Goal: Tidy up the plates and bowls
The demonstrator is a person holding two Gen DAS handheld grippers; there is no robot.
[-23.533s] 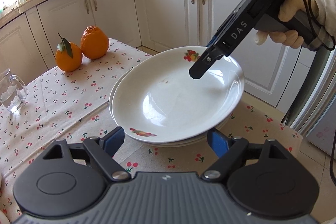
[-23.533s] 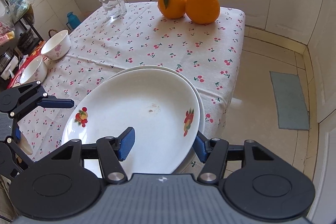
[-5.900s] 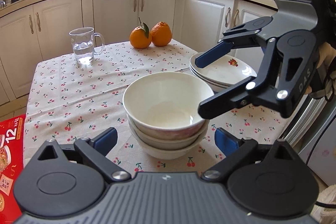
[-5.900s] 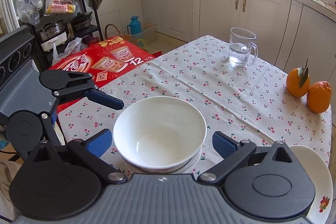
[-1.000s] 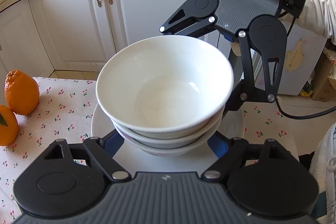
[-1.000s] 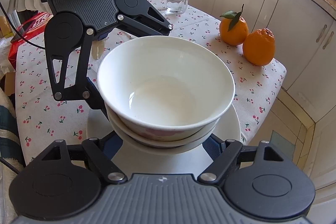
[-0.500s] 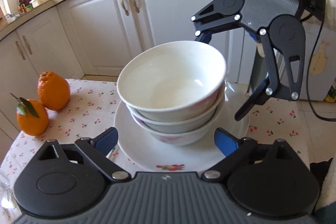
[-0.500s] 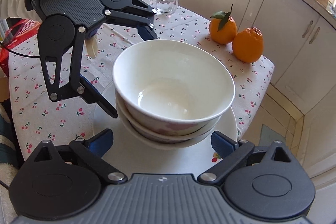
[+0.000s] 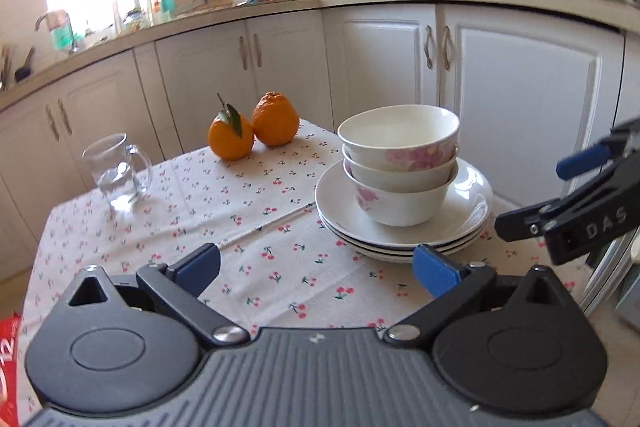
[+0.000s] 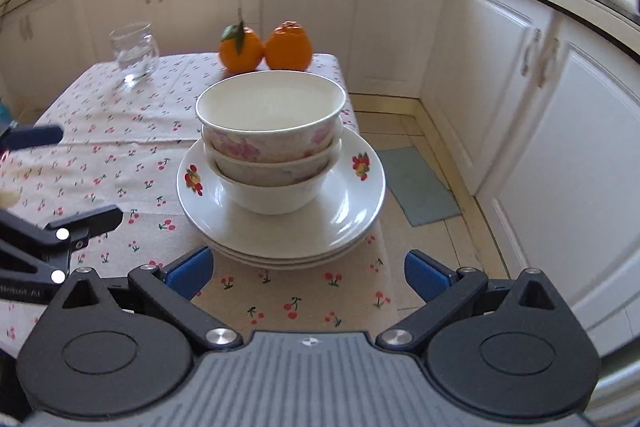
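Note:
Three white bowls with pink flowers are nested in a stack (image 9: 398, 167) (image 10: 272, 143) that stands on a stack of white plates (image 9: 472, 203) (image 10: 352, 203) near the table's right corner. My left gripper (image 9: 316, 267) is open and empty, low over the cloth, left of and short of the plates. My right gripper (image 10: 306, 273) is open and empty, just short of the plates' near rim. The right gripper also shows at the right edge of the left wrist view (image 9: 568, 195), and the left gripper at the left edge of the right wrist view (image 10: 48, 187).
Two oranges (image 9: 254, 131) (image 10: 266, 47) and a glass mug of water (image 9: 116, 173) (image 10: 134, 55) stand at the far side of the cherry-print tablecloth (image 9: 248, 223). White cabinets (image 9: 520, 91) ring the table. A floor mat (image 10: 416, 185) lies beyond the table edge.
Both grippers have pulled back and away from the bowl stack, which now stands alone on the plates. Both views have dropped lower and farther out.

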